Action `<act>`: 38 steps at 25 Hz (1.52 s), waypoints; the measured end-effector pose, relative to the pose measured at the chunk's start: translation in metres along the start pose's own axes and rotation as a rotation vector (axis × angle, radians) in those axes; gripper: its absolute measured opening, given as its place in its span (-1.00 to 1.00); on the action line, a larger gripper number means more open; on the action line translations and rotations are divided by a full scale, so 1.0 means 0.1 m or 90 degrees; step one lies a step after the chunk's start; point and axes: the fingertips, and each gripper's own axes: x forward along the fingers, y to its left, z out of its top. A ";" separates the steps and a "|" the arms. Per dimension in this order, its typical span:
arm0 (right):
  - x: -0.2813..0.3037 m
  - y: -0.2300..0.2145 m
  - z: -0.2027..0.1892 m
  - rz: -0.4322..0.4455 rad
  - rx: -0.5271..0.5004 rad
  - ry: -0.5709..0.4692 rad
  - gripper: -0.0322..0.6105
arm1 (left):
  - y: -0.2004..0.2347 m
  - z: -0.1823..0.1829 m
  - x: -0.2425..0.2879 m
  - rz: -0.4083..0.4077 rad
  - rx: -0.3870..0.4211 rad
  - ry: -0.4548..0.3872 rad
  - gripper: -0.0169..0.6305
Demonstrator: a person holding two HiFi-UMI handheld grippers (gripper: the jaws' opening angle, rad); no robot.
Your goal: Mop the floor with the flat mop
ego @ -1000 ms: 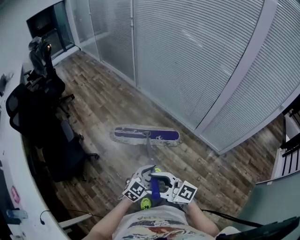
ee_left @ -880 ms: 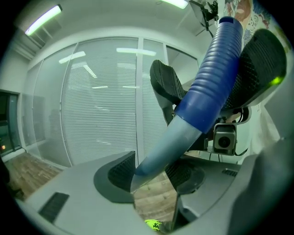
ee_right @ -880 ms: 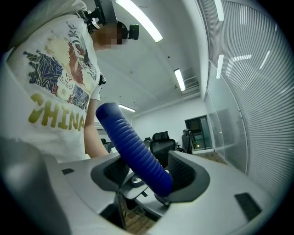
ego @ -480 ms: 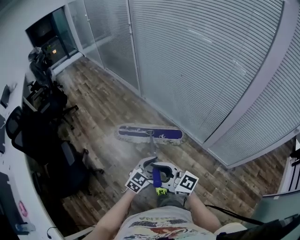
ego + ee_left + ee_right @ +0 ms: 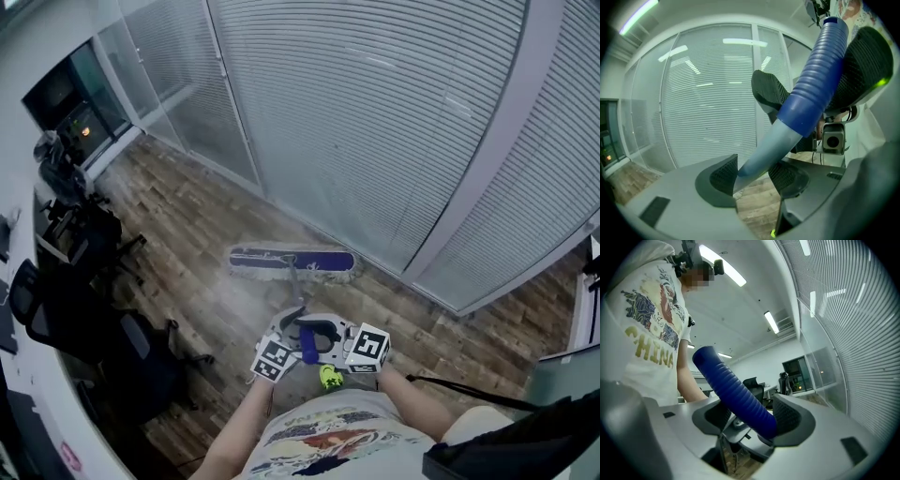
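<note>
Both forearms tucked in at the waist, left gripper fingers pinching the grey mop handle, right gripper fingers clamped on its blue grip, mop head flat on the floor.

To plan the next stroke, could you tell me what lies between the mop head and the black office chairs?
In the head view, only bare wooden floor lies between the mop head and the black office chairs.
</note>
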 end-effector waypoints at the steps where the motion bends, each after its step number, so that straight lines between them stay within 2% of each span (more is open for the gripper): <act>1: -0.02 0.07 -0.03 0.000 0.003 0.003 -0.10 | -0.06 -0.04 -0.03 0.000 0.008 0.009 -0.40; 4: -0.06 0.29 -0.12 -0.011 0.006 0.011 -0.10 | -0.25 -0.14 -0.20 0.011 -0.013 0.016 -0.40; 6: -0.05 0.48 -0.17 -0.017 0.010 0.015 -0.10 | -0.38 -0.20 -0.35 0.026 -0.052 -0.006 -0.40; 8: -0.02 0.75 -0.19 -0.018 0.017 0.008 -0.09 | -0.56 -0.24 -0.56 0.032 -0.066 -0.021 -0.40; 12: 0.01 1.57 -0.33 -0.005 0.007 0.021 -0.09 | -1.19 -0.38 -1.06 -0.024 0.020 -0.009 -0.40; 14: 0.02 2.04 -0.46 -0.004 -0.001 0.029 -0.09 | -1.57 -0.48 -1.31 -0.054 0.073 -0.018 -0.40; 16: 0.02 2.48 -0.57 -0.007 -0.005 0.029 -0.09 | -1.95 -0.56 -1.56 -0.079 0.101 -0.037 -0.40; 20: -0.05 3.21 -0.66 -0.027 0.002 0.021 -0.09 | -2.58 -0.65 -1.96 -0.107 0.117 -0.052 -0.40; 26: -0.40 4.22 -0.64 -0.057 0.022 -0.001 -0.09 | -3.58 -0.63 -2.47 -0.142 0.144 -0.040 -0.44; 34: -0.86 5.66 -0.93 -0.018 0.021 0.023 -0.09 | -4.94 -0.96 -3.07 -0.127 0.132 -0.018 -0.45; 38: -1.33 6.46 -0.99 -0.017 0.033 0.014 -0.09 | -5.84 -0.99 -3.30 -0.125 0.125 -0.007 -0.45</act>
